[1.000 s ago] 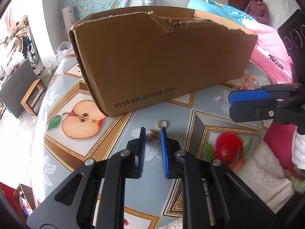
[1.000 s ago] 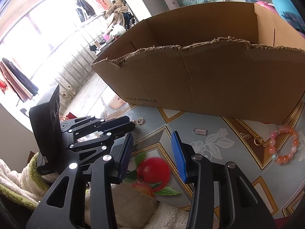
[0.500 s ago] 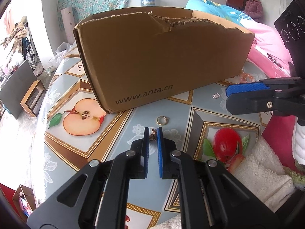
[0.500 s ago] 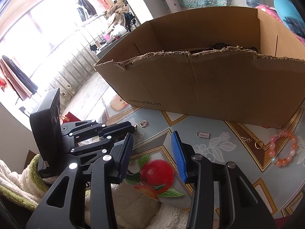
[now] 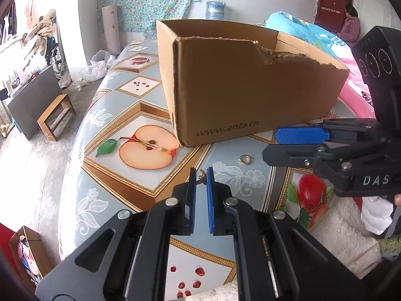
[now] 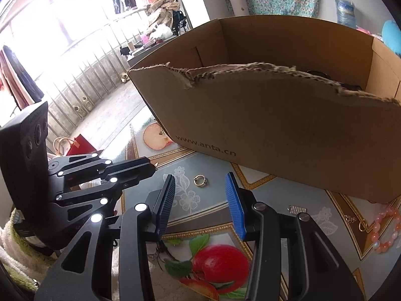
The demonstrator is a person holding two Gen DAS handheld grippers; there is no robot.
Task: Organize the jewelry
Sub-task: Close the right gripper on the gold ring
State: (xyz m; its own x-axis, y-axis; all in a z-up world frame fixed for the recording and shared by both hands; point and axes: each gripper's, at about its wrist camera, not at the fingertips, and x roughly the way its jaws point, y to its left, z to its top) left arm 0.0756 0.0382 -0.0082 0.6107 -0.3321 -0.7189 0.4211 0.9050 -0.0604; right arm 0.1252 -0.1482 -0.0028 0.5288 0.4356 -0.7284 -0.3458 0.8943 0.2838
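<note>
My left gripper is shut on a small bronze butterfly charm and holds it above the fruit-print tablecloth. A gold ring lies on the cloth just ahead, also seen in the right wrist view. The open cardboard box stands behind it. My right gripper is open and empty above the ring. In the right wrist view the left gripper is at the left, and a small silver clasp, a gold charm and a pink bead bracelet lie at the right.
The box's near wall has a torn top edge; dark items show inside. A white fluffy towel lies at the table's near right edge. A wooden stool stands on the floor to the left.
My left gripper closed on the butterfly charm and lifted it off the cloth, swinging left. The right gripper moved forward over the ring.
</note>
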